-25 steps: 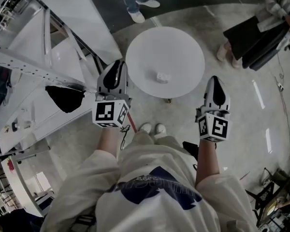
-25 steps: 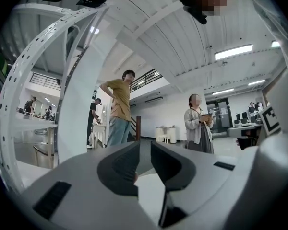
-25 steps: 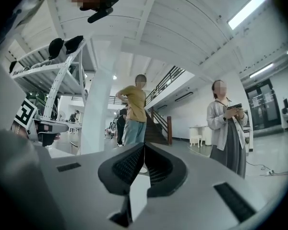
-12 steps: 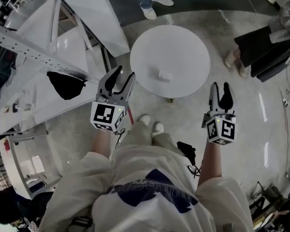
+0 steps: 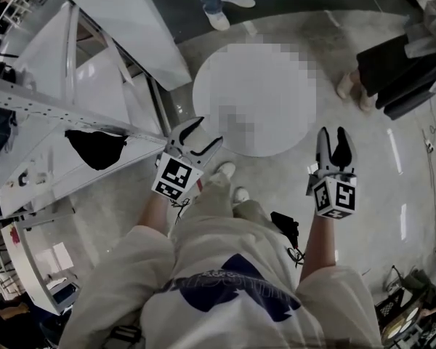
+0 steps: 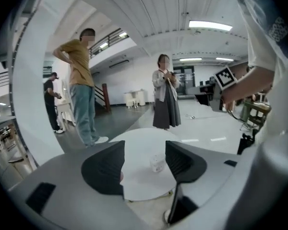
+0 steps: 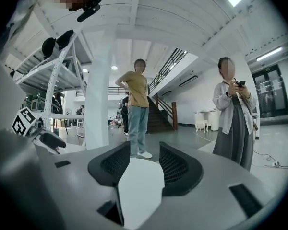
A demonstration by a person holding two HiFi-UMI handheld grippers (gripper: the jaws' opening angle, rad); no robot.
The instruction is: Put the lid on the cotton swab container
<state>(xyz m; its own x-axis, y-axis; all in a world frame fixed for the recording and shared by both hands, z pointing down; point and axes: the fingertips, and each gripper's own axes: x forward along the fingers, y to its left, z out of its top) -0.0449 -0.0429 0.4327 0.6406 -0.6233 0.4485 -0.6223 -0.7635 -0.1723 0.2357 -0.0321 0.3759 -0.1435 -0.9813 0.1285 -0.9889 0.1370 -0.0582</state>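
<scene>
A small clear cotton swab container (image 6: 157,163) stands near the middle of the round white table (image 6: 139,143); I cannot make out whether a lid is on it. In the head view a mosaic patch covers the table (image 5: 276,133) and hides the container. My left gripper (image 5: 200,133) hangs off the table's near left edge and tilts toward it. Its jaws are opening, with nothing between them, and the left gripper view (image 6: 145,164) frames the distant container in the gap. My right gripper (image 5: 333,138) is held off the table's right side, jaws opening and empty (image 7: 145,166).
A white metal rack (image 5: 73,86) stands at the left and a white column (image 7: 100,95) beside it. A person in a yellow shirt (image 6: 81,80) and a person in a grey skirt (image 6: 165,95) stand beyond the table. Dark bags (image 5: 407,71) lie at the right.
Both grippers went from shut to open. The left gripper moved right toward the table's edge and tilted. The right one stayed at the table's right side.
</scene>
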